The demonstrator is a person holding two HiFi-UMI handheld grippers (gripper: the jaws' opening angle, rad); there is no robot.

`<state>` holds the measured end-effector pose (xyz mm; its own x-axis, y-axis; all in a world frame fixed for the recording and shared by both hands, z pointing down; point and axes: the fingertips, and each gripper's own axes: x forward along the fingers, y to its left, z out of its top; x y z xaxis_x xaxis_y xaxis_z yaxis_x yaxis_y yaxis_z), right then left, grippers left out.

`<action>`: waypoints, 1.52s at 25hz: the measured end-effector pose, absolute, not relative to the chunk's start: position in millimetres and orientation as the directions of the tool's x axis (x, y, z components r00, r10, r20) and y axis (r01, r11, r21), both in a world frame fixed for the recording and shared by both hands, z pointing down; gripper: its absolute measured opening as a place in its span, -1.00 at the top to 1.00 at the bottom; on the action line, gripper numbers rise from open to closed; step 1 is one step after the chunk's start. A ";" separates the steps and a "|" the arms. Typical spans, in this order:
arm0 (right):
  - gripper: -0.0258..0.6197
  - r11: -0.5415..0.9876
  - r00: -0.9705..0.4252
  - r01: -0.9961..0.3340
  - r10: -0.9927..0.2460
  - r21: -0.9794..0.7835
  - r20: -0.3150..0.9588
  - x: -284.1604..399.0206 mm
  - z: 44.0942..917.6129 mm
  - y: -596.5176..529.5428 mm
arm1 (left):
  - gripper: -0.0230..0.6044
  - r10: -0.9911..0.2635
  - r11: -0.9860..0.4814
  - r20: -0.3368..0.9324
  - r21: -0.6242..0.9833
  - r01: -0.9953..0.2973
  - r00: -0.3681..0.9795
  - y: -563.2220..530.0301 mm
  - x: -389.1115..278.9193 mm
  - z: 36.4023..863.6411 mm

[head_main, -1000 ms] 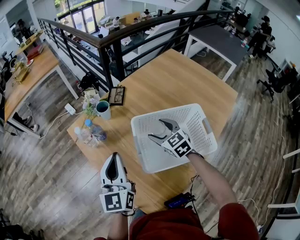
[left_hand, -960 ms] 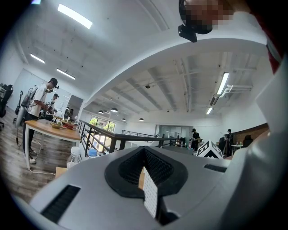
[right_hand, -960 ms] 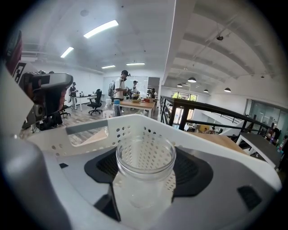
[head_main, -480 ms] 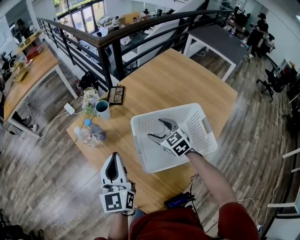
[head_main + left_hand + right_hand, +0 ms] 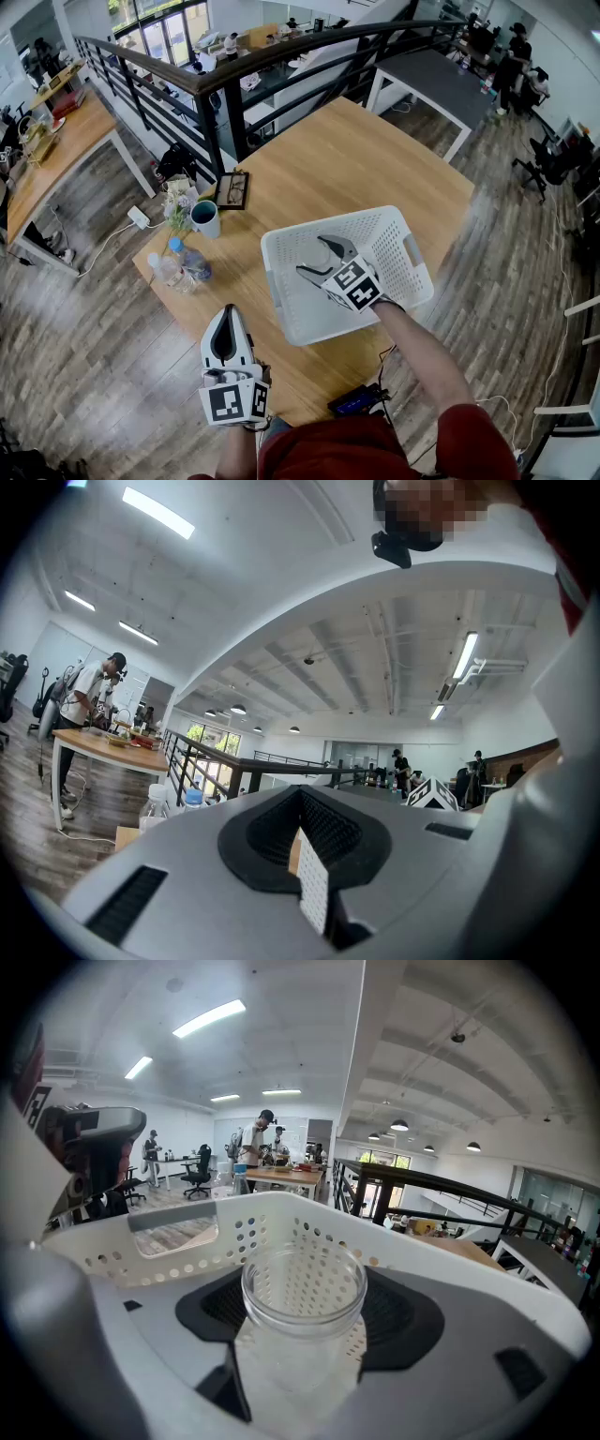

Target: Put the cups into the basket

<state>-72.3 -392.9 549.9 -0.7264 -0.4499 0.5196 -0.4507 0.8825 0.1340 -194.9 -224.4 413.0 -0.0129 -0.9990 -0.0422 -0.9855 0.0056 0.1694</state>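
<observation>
Open office loft, black railing (image 5: 225, 84) behind the wooden table (image 5: 375, 159). White perforated basket (image 5: 328, 223) sits at the table's near right corner. The right gripper (image 5: 314, 258) is inside it, and only its own view reveals the clear glass cup (image 5: 303, 1307), upright, clamped between the jaws. Left gripper (image 5: 225, 317), jaws together and empty, hovers over the near edge.

bright, even ceiling light | soft shadows | fisheye-warped edges
</observation>
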 end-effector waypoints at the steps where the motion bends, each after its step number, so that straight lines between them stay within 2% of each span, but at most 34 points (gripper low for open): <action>1: -0.17 0.883 -0.725 -0.450 -0.448 0.132 0.522 -71.3 550.1 -393.2 | 0.93 -0.999 0.005 -0.043 0.169 -0.986 -0.013 -224.6 -194.8 412.5; 27: -0.17 0.897 -0.694 -0.422 -0.414 0.132 0.590 -53.1 555.3 -385.8 | 0.93 -0.998 -0.019 -0.056 0.157 -0.987 0.011 -223.8 -187.1 405.4; 38: -0.17 0.891 -0.696 -0.436 -0.422 0.126 0.580 -55.2 555.2 -387.1 | 0.93 -0.998 -0.016 -0.056 0.160 -0.987 0.007 -221.8 -187.3 405.5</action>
